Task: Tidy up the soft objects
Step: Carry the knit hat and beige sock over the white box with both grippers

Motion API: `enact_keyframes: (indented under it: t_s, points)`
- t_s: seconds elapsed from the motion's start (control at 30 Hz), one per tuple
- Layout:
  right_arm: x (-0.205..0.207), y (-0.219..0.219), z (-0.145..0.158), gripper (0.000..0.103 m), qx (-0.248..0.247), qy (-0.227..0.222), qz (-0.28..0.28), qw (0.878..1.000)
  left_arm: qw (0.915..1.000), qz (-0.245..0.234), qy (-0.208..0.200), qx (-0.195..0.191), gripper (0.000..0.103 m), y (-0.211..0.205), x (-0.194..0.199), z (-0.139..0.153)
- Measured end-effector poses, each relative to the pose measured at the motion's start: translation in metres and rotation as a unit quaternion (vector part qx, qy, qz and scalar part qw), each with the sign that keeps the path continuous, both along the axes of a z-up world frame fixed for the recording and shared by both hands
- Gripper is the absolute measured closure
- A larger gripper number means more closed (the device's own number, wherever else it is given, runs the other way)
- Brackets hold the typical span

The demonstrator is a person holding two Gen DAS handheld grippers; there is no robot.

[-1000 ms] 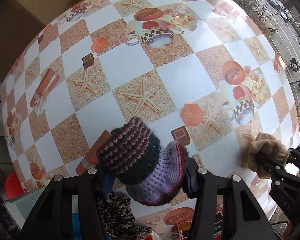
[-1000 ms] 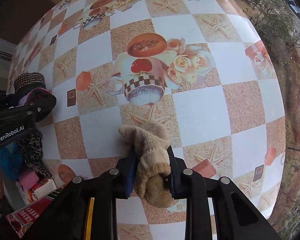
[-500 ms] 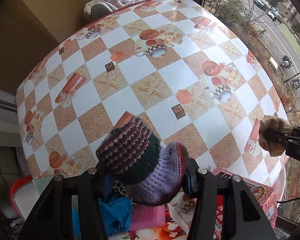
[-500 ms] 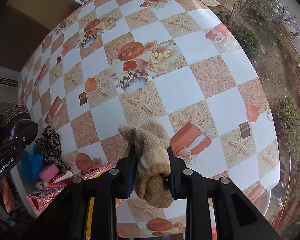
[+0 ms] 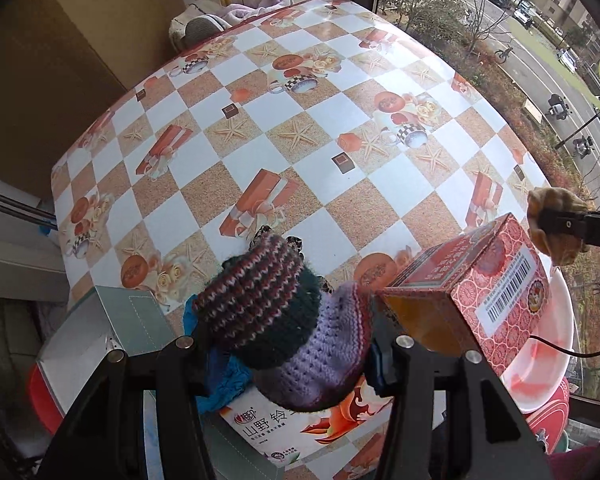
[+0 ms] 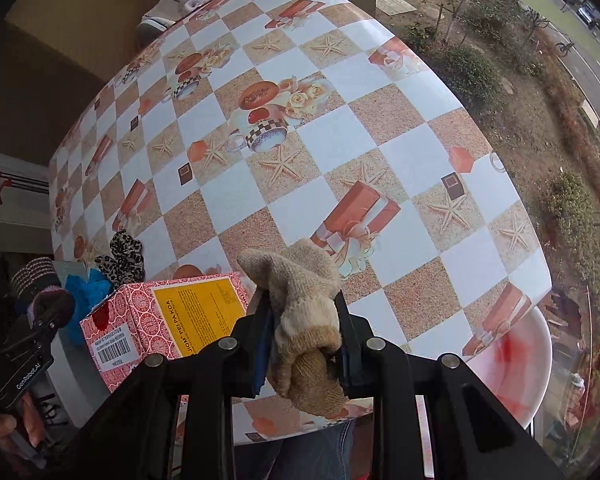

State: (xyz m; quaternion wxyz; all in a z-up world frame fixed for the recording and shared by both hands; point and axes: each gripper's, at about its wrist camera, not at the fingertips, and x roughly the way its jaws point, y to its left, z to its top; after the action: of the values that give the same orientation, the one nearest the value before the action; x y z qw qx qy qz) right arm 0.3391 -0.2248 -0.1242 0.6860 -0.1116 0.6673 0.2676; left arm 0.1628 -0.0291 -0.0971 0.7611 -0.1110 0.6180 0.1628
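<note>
My left gripper (image 5: 288, 344) is clamped at about half its spread on a bundle of knitwear (image 5: 284, 320), a dark green piece with maroon-and-white striped ribbing lying over a lilac crocheted one; the bundle hangs clear of the counter (image 5: 340, 120), above its near edge and just left of the red patterned box (image 5: 496, 284), which I take as my landmark; under the bundle, left of the box, lies a blue fabric piece (image 5: 224, 380) and a printed carton (image 5: 300, 428) with Chinese lettering; further left of the box stands a pale green open container (image 5: 112, 324); in the right wrist view a leopard-print piece (image 6: 122, 258) lies on the counter left of and beyond the box, beside the blue fabric; the counter itself wears a checkered cloth of white and sandy squares with starfish, cups and gift boxes printed on it, and its broad middle stretches beyond the box; my right gripper (image 6: 302, 344) is nearly closed, pinching a beige knitted sock (image 6: 306, 320) between its blue pads; the sock is lifted off the counter, just right of the box's yellow-labelled side and above the counter's near edge; right of the box, past the counter's rim, sits a white basin (image 6: 520, 364) with red marks; beyond the counter's far end a pile of pale cloth rests (image 5: 236, 12).
</note>
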Motion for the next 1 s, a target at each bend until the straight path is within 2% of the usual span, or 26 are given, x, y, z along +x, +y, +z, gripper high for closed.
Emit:
enact_keyframes:
  t_s: [0.27, 0.5, 0.7, 1.0]
  points:
    - [-0.044, -0.019, 0.021, 0.075, 0.012, -0.002, -0.012, 1.0, 0.9996, -0.024, -0.013, 0.002, 0.045, -0.022, -0.038, 0.016]
    - [-0.081, -0.015, 0.045, 0.075, 0.029, -0.01, 0.005, 1.0, 0.9993, -0.028, -0.025, 0.002, 0.045, -0.03, -0.07, 0.026]
    - [-0.109, 0.009, 0.063, 0.075, 0.046, -0.021, 0.04, 0.998, 0.9993, -0.004, -0.038, 0.004, 0.045, -0.021, -0.093, 0.034]
    - [-0.146, 0.064, 0.083, 0.075, 0.055, -0.042, 0.131, 0.989, 0.9961, 0.061, -0.061, 0.016, 0.045, 0.001, -0.132, 0.046]
